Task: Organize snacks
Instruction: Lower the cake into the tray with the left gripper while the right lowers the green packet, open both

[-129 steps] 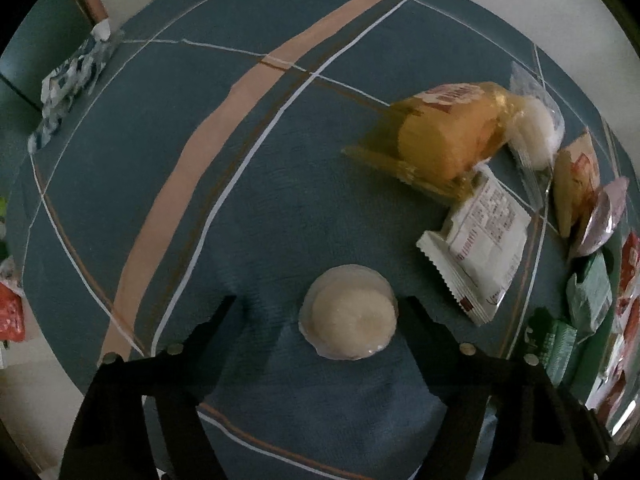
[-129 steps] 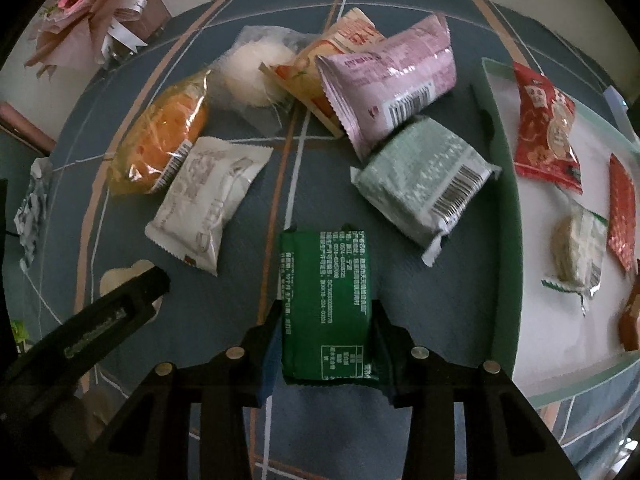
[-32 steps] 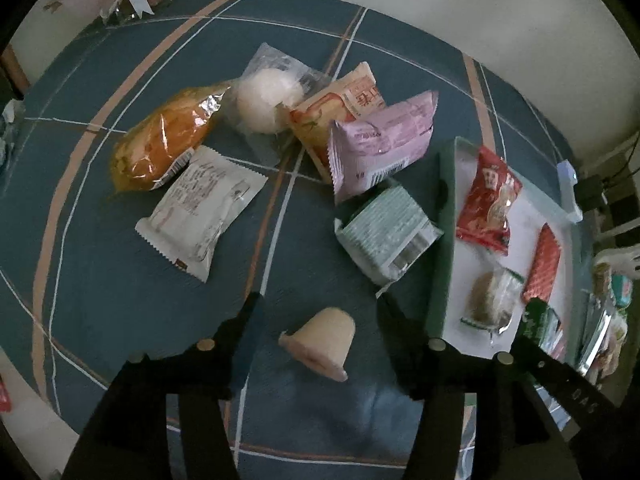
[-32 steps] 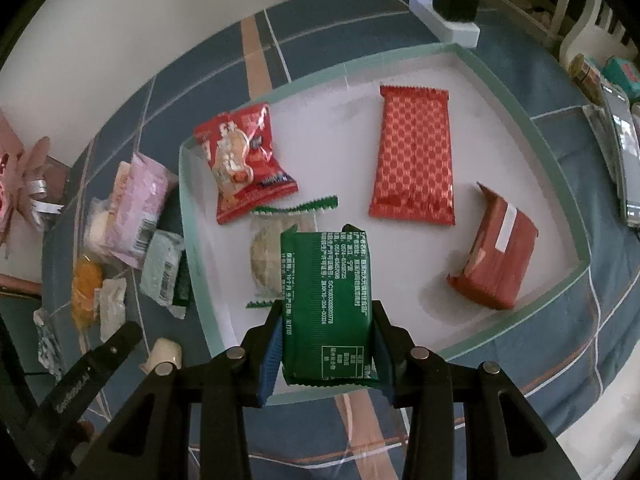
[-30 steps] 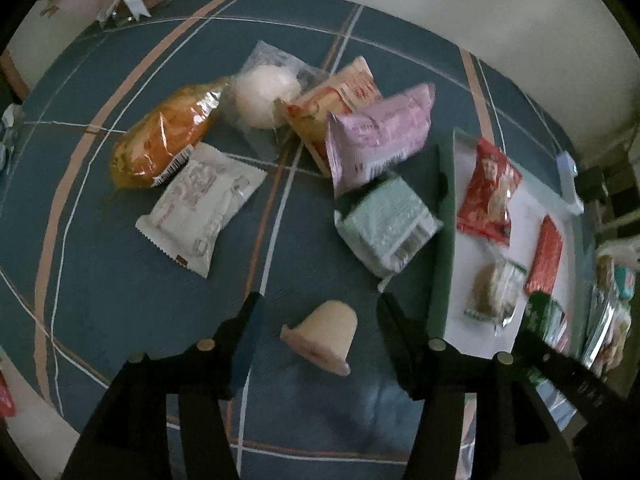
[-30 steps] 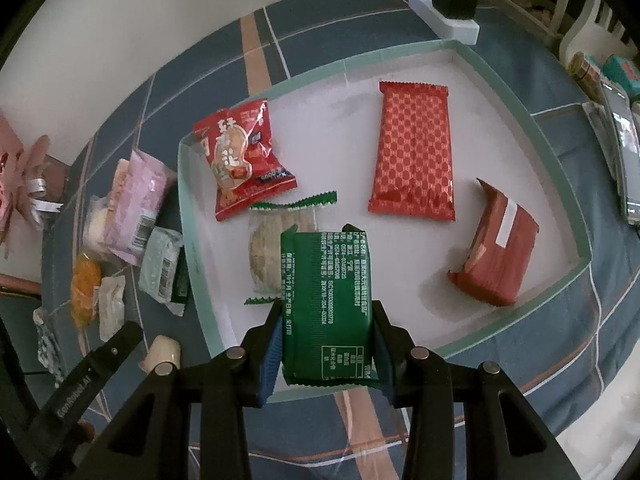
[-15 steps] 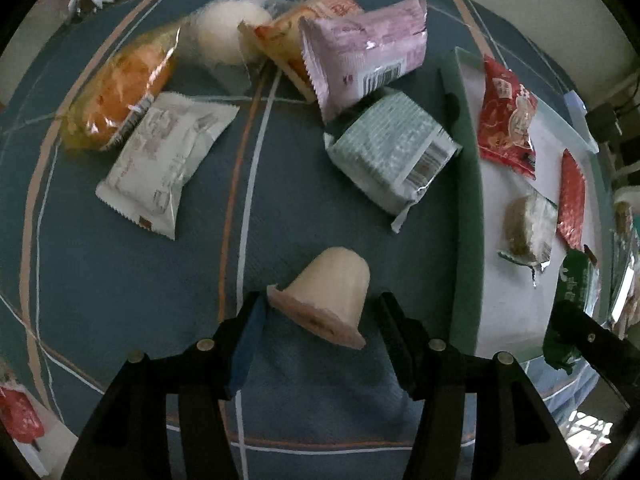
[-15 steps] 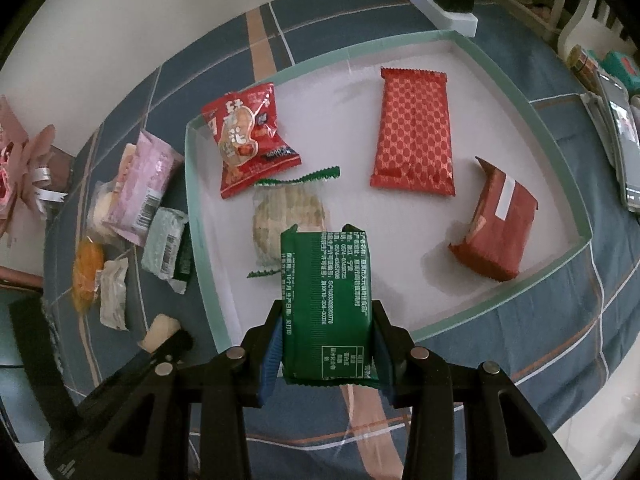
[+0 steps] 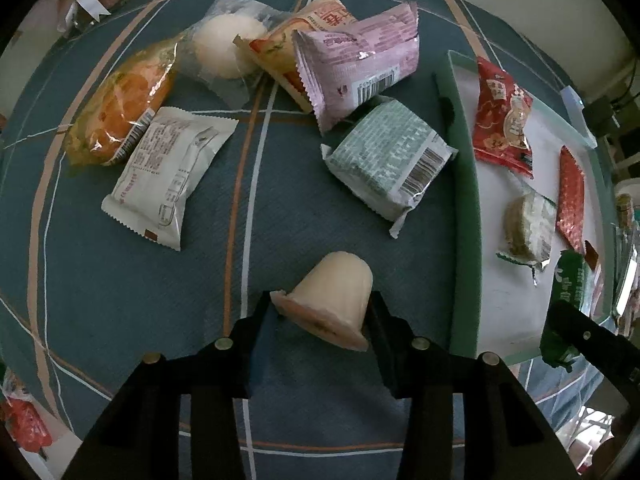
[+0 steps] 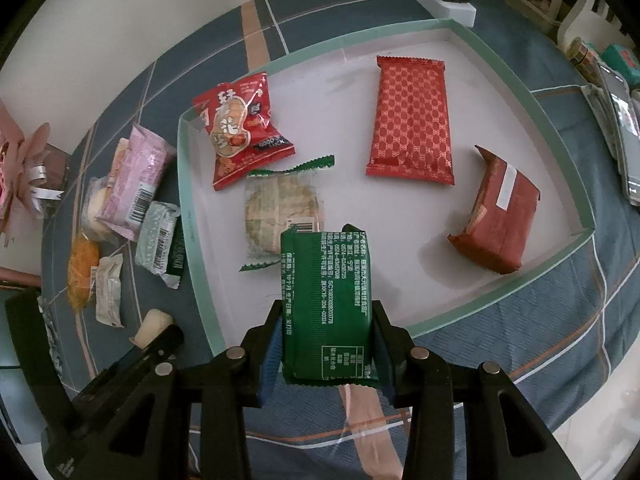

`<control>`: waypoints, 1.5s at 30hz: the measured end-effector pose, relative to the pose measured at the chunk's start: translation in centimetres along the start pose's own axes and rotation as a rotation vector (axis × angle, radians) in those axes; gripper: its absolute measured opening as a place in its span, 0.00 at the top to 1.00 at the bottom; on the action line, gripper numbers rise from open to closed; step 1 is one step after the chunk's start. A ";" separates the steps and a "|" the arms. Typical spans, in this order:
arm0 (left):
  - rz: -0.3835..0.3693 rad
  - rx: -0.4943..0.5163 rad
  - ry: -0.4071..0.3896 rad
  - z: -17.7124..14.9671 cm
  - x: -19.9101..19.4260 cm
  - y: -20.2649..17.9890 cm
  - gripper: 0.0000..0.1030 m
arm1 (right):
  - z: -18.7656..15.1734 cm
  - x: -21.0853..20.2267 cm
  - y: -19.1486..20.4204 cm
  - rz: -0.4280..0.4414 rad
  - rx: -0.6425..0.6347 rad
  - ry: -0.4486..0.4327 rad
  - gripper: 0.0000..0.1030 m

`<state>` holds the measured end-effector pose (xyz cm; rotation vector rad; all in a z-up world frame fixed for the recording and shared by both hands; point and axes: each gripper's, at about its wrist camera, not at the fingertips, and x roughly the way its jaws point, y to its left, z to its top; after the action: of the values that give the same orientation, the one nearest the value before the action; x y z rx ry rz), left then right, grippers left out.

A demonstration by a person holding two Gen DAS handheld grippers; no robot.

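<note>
My left gripper (image 9: 320, 316) is shut on a pale jelly cup (image 9: 330, 294) and holds it above the blue tablecloth, just left of the green-rimmed white tray (image 9: 464, 216). The cup also shows in the right wrist view (image 10: 152, 326). My right gripper (image 10: 326, 340) is shut on a green snack packet (image 10: 328, 304) and holds it over the near edge of the tray (image 10: 516, 280). That packet also shows at the right in the left wrist view (image 9: 572, 280).
The tray holds a red peanut bag (image 10: 240, 136), a round cookie pack (image 10: 280, 212), a red patterned bar (image 10: 412, 120) and a red-brown block (image 10: 496, 220). On the cloth lie a mint pack (image 9: 388, 160), a pink pack (image 9: 356, 64), a white pack (image 9: 168, 172), an orange bun (image 9: 124, 100) and a white bun (image 9: 224, 48).
The left gripper has closed on the jelly cup, lifted it and carried it toward the tray. The right gripper has carried the green packet from the cloth to over the tray's near edge.
</note>
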<state>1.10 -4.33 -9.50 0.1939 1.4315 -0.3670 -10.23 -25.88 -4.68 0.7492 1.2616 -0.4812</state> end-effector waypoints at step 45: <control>-0.170 0.213 -0.206 0.6 -4.1 -8.1 0.34 | 2.8 -1.3 -5.8 0.010 0.141 -0.021 0.45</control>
<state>-1.70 -11.56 -4.69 0.2010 1.2074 -0.6622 -12.72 -31.89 -4.51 0.8663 1.2131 -0.5732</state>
